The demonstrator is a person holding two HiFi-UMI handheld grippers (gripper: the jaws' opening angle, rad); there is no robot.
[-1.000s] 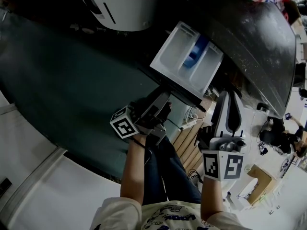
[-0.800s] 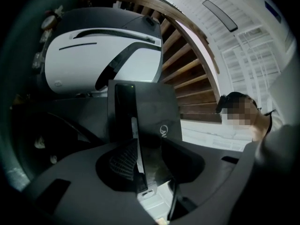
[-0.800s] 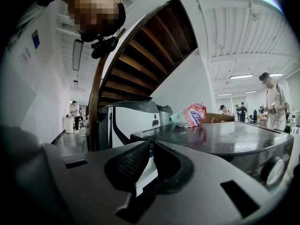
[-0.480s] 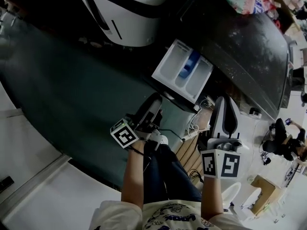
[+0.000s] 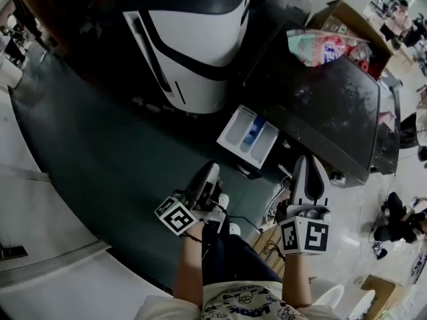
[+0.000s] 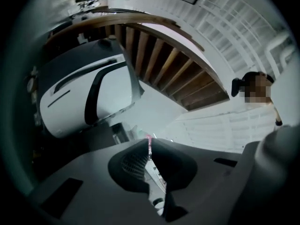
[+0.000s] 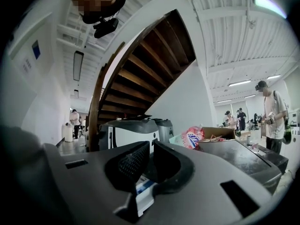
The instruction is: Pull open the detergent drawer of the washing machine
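The pulled-out drawer (image 5: 249, 136) lies up-frame between the left gripper (image 5: 211, 171), empty jaws closing, and the right gripper (image 5: 305, 162), jaws together

Below me the dark green floor (image 5: 93, 145) runs in a broad band, with pale floor (image 5: 47, 272) alongside it. A white-and-black machine (image 5: 193, 52) stands on the green part. The washing machine's top surface (image 5: 333, 119), dark and scuffed, carries a printed packet (image 5: 320, 45) at its far edge, with a cardboard box (image 5: 343, 13) just beside that.
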